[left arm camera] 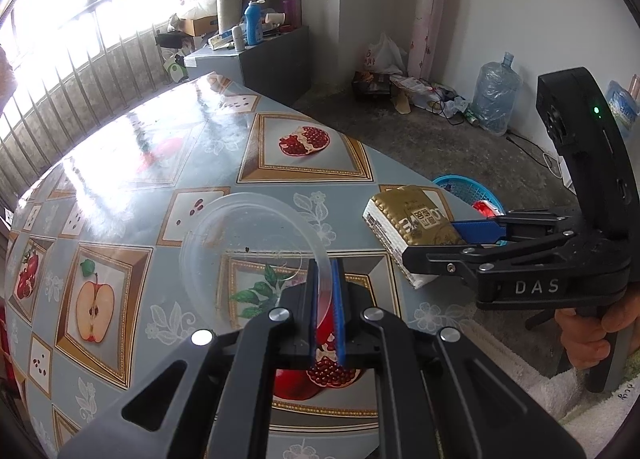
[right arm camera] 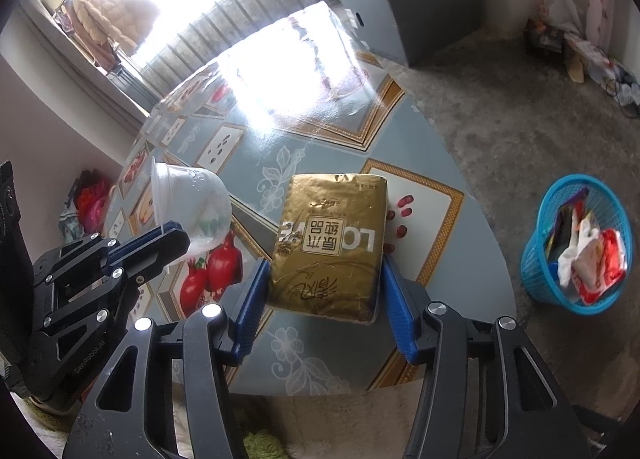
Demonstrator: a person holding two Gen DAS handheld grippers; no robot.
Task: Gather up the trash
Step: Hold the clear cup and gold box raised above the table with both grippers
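Your gold tissue pack [right arm camera: 330,245] sits between the blue pads of your right gripper [right arm camera: 326,291], its long axis running straight away from you along the fingers, the printed face up and the lettering upside down from your side. The pads press its near end on both sides, so the claw is clamped on it, and in the left wrist view the pack looks raised off the table [left arm camera: 168,147], tilted, near the table's right edge. Your left gripper [left arm camera: 326,283] has its jaws nearly together, pinching the rim of one clear plastic bowl [left arm camera: 248,235]. From the right wrist camera the bowl is tipped on its side, mouth facing left, bottom toward the pack, and held above the tablecloth. That makes one pack and one bowl in your hands, one per claw. On the floor to the right of the table stands one blue plastic basket [right arm camera: 540,259], well apart from the pack. It already holds crumpled white and red wrappers and some darker packaging; how many pieces cannot be told.
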